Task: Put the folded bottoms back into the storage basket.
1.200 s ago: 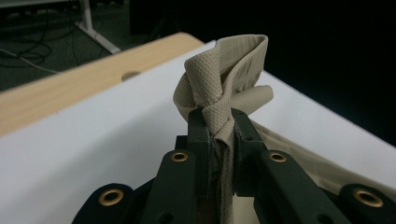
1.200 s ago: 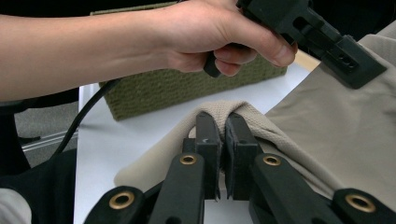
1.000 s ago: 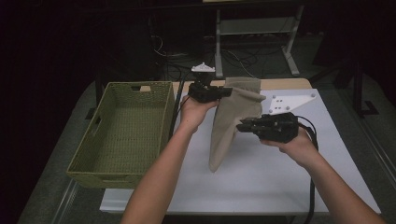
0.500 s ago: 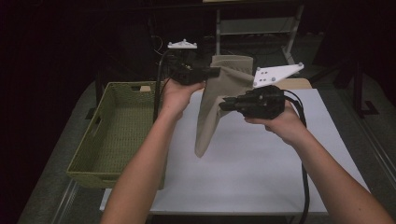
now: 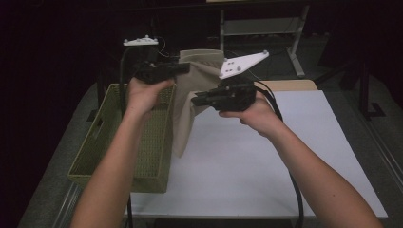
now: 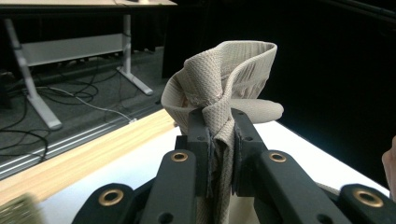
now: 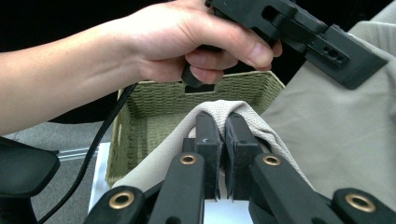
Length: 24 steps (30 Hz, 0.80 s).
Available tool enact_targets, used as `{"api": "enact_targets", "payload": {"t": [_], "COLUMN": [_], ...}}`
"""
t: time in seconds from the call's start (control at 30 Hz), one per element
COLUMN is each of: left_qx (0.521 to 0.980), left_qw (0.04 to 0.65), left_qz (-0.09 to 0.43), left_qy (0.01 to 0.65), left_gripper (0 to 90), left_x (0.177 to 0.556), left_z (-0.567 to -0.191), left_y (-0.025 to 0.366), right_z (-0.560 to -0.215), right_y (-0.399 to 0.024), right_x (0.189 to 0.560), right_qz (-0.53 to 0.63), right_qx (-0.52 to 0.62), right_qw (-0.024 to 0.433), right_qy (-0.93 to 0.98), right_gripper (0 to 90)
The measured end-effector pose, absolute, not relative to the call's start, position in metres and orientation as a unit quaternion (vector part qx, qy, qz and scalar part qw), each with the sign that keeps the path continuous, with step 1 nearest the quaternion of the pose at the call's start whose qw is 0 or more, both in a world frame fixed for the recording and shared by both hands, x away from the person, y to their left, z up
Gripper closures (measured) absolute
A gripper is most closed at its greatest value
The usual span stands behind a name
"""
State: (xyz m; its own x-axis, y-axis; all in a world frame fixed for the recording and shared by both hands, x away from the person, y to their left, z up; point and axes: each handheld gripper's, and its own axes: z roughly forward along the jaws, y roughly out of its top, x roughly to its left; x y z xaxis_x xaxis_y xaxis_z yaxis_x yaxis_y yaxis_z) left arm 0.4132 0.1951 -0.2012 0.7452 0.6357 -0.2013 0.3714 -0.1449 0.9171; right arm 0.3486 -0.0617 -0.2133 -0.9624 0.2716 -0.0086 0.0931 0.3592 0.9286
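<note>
I had both the left hand-held gripper (image 5: pixel 183 68) and right hand-held gripper (image 5: pixel 197 99) pinching the beige cloth (image 5: pixel 187 114) above the worktop (image 5: pixel 294 156), beside the basket (image 5: pixel 95 156), where its dangling tail might have snagged the rim.

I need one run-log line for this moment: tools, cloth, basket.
left tool: shut on cloth | right tool: shut on cloth | cloth: lifted, hanging off table | basket: left of cloth

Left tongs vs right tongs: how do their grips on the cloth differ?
The left tongs sit higher and farther back, pinching the beige cloth near its top edge; the right tongs sit lower and nearer, pinching it partway down. Both are shut on the cloth, holding it beside the green basket.
</note>
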Motion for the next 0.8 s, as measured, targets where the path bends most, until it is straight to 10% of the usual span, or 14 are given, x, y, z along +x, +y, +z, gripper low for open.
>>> {"api": "enact_targets", "payload": {"t": [0.8], "left_qx": [0.727], "left_qw": [0.557], "left_qz": [0.149], "left_qy": [0.372], "left_gripper": [80.3], "left_x": [0.423], "left_z": [-0.245], "left_y": [0.347], "right_z": [-0.250], "right_y": [0.109], "right_x": [0.365], "right_qz": [0.515], "right_qx": [0.085], "right_qw": [0.044], "right_qy": [0.852], "right_gripper": [84.4]}}
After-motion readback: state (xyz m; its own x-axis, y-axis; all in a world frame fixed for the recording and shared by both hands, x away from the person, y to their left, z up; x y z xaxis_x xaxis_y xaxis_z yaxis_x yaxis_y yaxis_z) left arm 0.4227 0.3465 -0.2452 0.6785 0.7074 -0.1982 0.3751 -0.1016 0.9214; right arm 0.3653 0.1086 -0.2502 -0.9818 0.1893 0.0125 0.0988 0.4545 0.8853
